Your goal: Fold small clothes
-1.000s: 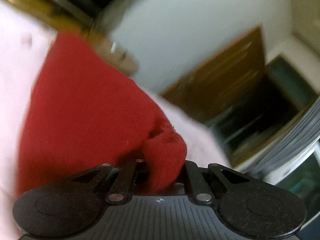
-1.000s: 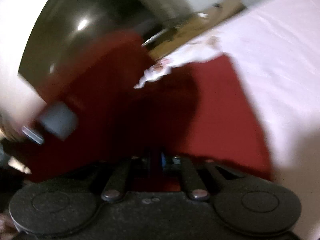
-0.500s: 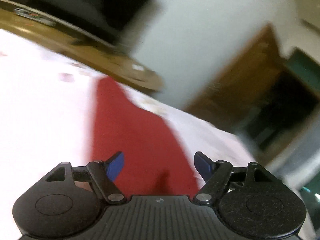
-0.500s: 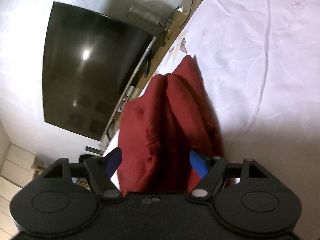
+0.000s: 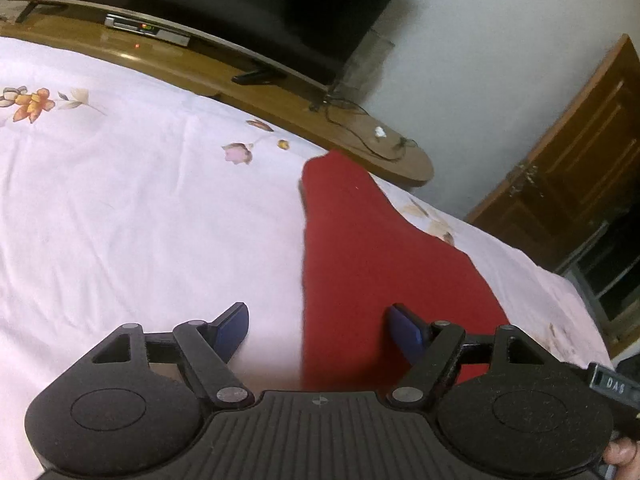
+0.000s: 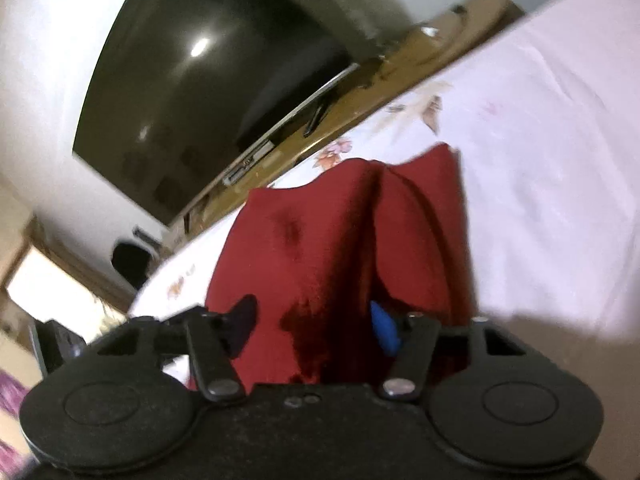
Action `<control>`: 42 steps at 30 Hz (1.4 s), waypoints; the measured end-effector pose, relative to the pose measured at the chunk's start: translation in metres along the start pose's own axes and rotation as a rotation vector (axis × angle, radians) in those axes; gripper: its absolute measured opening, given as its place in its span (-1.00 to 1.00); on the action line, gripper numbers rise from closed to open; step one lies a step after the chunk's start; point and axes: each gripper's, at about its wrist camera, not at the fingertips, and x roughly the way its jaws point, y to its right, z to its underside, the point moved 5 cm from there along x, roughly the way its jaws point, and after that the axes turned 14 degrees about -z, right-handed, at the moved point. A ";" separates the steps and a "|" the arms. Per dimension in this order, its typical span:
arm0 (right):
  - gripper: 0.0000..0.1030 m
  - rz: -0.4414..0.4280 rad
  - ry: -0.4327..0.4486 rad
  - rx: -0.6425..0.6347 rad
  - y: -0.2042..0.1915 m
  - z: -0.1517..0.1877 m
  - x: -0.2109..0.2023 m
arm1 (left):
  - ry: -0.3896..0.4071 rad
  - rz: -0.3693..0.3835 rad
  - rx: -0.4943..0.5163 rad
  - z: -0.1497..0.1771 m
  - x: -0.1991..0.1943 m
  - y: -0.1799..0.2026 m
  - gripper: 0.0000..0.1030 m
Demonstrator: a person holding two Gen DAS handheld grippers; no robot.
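Floral bedsheet [image 5: 140, 208] under red knit garment [image 5: 372, 264]: soft, light, limp. Left gripper [image 5: 318, 330] apart, empty. Right gripper [image 6: 314, 326] closing around a raised fold; grip edges.

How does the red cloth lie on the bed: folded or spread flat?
Folded: the red cloth shows two humped layers meeting at a crease.
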 end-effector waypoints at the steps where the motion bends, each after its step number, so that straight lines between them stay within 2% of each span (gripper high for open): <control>1: 0.14 0.015 -0.003 -0.025 -0.001 0.000 0.001 | -0.001 0.003 -0.005 -0.004 0.002 0.004 0.47; 5: 0.19 0.007 0.020 -0.031 0.002 -0.004 0.007 | 0.000 -0.006 0.024 -0.003 0.010 0.002 0.47; 8: 0.22 -0.016 0.026 -0.024 0.001 -0.004 0.015 | 0.016 -0.052 0.064 -0.003 0.013 0.004 0.69; 10: 0.07 -0.005 0.026 -0.040 0.005 -0.009 0.017 | 0.021 -0.061 0.068 -0.003 0.010 0.005 0.70; 12: -0.52 0.062 0.011 -0.080 0.002 -0.010 0.019 | 0.029 -0.065 0.070 -0.004 0.007 0.007 0.69; 14: -0.66 0.099 0.008 -0.148 -0.008 -0.012 0.019 | 0.065 -0.060 0.085 -0.007 -0.001 0.012 0.68; 16: -0.69 0.108 0.030 -0.229 -0.026 -0.014 0.014 | 0.095 -0.051 0.105 -0.011 -0.009 0.019 0.67; 20: -0.71 0.073 0.094 -0.350 -0.066 -0.029 -0.002 | 0.135 -0.034 0.138 -0.023 -0.016 0.037 0.67; 22: -0.71 0.064 0.119 -0.382 -0.078 -0.035 -0.011 | 0.143 -0.034 0.174 -0.027 -0.015 0.049 0.67; 24: -0.71 0.079 0.144 -0.369 -0.074 -0.038 -0.020 | 0.141 -0.057 0.219 -0.026 -0.011 0.060 0.67; 26: -0.71 0.124 0.148 -0.292 -0.044 -0.035 -0.023 | 0.109 -0.088 0.268 -0.020 -0.001 0.068 0.67; 28: -0.71 0.188 0.105 -0.180 -0.002 -0.025 -0.018 | 0.051 -0.119 0.300 -0.012 0.014 0.073 0.67; 29: -0.70 0.207 0.055 -0.103 0.023 -0.017 -0.010 | 0.048 -0.116 0.292 -0.010 0.017 0.074 0.68; 31: -0.71 0.150 0.100 -0.045 0.037 -0.015 -0.013 | 0.042 -0.113 0.274 -0.009 0.017 0.074 0.68; 34: -0.59 0.131 0.131 -0.031 0.033 -0.020 -0.018 | 0.035 -0.104 0.271 -0.010 0.016 0.072 0.68; 37: -0.33 0.132 0.158 -0.062 0.030 -0.025 -0.019 | 0.028 -0.101 0.265 -0.010 0.015 0.072 0.68; 38: -0.07 0.139 0.167 -0.065 0.031 -0.029 -0.019 | 0.025 -0.099 0.260 -0.010 0.016 0.070 0.68; 39: 0.10 0.151 0.180 -0.076 0.032 -0.034 -0.018 | 0.019 -0.096 0.251 -0.009 0.016 0.070 0.68; 42: 0.15 0.131 0.204 -0.090 0.038 -0.054 -0.008 | 0.001 -0.083 0.222 -0.008 0.021 0.066 0.68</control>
